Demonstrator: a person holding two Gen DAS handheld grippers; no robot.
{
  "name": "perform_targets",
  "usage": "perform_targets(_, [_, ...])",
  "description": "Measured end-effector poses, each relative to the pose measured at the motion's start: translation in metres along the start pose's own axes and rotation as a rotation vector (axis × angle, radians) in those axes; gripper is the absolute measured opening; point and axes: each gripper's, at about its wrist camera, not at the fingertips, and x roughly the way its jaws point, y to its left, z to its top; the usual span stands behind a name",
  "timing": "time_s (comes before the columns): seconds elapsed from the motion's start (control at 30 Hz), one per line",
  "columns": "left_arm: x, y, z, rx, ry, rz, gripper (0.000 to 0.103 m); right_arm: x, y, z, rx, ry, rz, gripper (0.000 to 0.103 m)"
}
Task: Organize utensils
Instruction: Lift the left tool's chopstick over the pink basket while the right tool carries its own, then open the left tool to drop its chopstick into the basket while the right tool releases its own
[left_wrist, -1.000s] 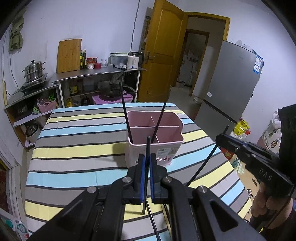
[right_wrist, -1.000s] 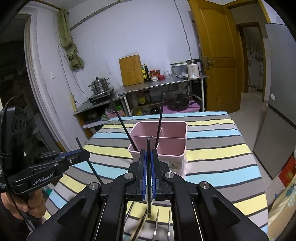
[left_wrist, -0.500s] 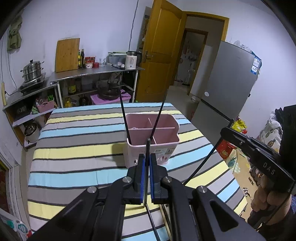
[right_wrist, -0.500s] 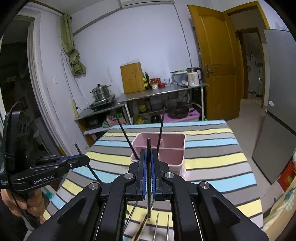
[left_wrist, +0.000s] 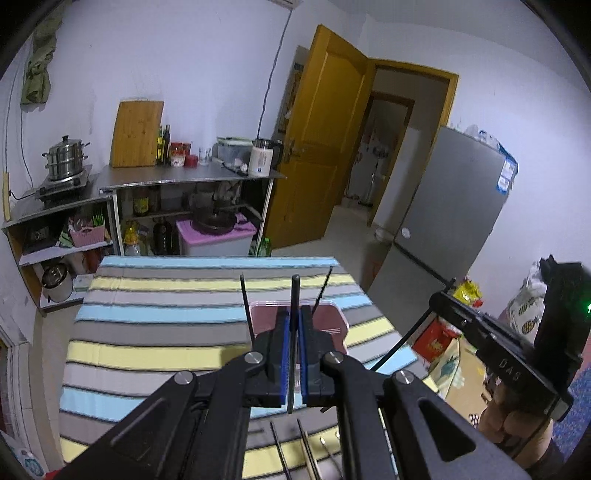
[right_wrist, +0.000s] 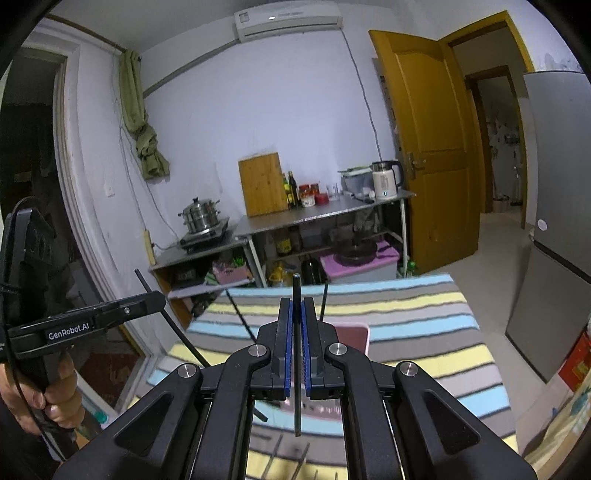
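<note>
My left gripper (left_wrist: 292, 325) is shut on a black chopstick (left_wrist: 294, 295) that stands upright between its blue pads. My right gripper (right_wrist: 296, 314) is shut on another black chopstick (right_wrist: 296, 291), also upright. A pink utensil holder (left_wrist: 332, 317) sits on the striped table (left_wrist: 155, 332) just beyond both grippers, mostly hidden behind the fingers; it also shows in the right wrist view (right_wrist: 352, 334). Two black chopsticks (left_wrist: 246, 306) lean inside it. Several utensils (left_wrist: 306, 454) lie on the table near the front edge, under the grippers.
A steel shelf unit (left_wrist: 184, 177) with a kettle, bottles and a cutting board stands behind the table. A grey fridge (left_wrist: 454, 221) stands to the right, beside an open yellow door (left_wrist: 317, 140). Each gripper shows in the other's view, the right one (left_wrist: 498, 354) and the left one (right_wrist: 85, 325).
Both grippers have risen and pulled back with their chopsticks. The pink holder now sits lower and smaller in both views, partly hidden behind the fingers.
</note>
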Motion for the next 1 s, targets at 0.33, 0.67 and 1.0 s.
perform_targets(0.33, [0.011, 0.010, 0.038, -0.031, -0.066, -0.012, 0.005, 0.016, -0.002, 0.035, 0.028, -0.072, 0.000, 0.004])
perform_targets(0.67, [0.049, 0.026, 0.027, -0.075, -0.030, -0.015, 0.005, 0.054, -0.010, 0.021, 0.050, -0.036, -0.005, 0.004])
perform_targets(1.0, [0.090, 0.045, -0.002, -0.125, 0.057, -0.008, 0.005, 0.095, -0.019, -0.011, 0.066, 0.066, -0.017, 0.004])
